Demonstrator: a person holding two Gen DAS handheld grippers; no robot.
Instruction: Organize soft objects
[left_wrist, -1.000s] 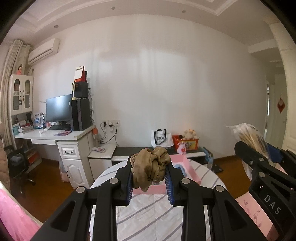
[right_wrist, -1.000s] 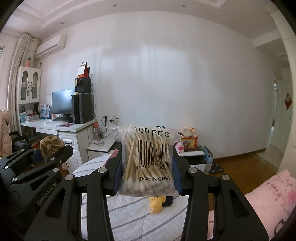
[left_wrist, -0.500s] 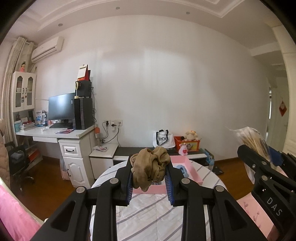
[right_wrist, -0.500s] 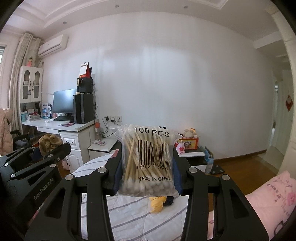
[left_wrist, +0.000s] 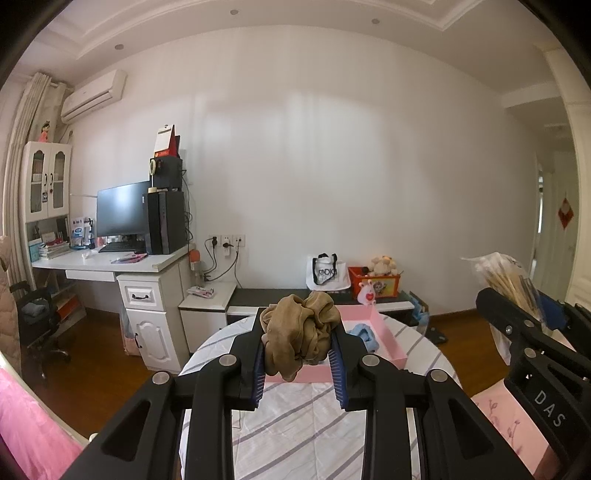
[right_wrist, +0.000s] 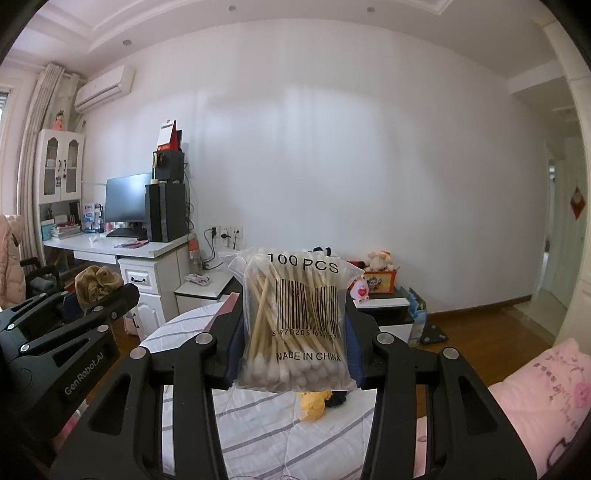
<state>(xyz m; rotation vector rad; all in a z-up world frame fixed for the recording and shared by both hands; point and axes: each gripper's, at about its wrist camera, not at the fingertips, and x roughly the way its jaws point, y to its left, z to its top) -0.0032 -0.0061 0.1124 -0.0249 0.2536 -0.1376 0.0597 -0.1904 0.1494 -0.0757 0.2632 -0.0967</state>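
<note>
My left gripper (left_wrist: 298, 347) is shut on a crumpled brown cloth (left_wrist: 299, 332), held above a round table with a striped white cover (left_wrist: 280, 424). Behind the cloth lies a pink tray (left_wrist: 384, 332) with a blue soft item (left_wrist: 364, 332) in it. My right gripper (right_wrist: 295, 332) is shut on a clear bag of cotton swabs (right_wrist: 295, 317), upright, marked 100 PCS. That bag also shows at the right of the left wrist view, bag of swabs (left_wrist: 506, 277). Below the bag a yellow soft item (right_wrist: 314, 402) and a dark one (right_wrist: 336, 398) lie on the striped table cover (right_wrist: 258, 424).
A white desk (left_wrist: 110, 262) with a monitor and computer tower stands at the left, a low dark bench (left_wrist: 280, 295) with a bag and toy box along the far wall. Pink bedding (right_wrist: 535, 391) lies at the right. An office chair (left_wrist: 37, 325) stands far left.
The left wrist view has shifted slightly, with the room sitting a little lower and rightward in frame. Both grips are unchanged and the right gripper has stayed put.
</note>
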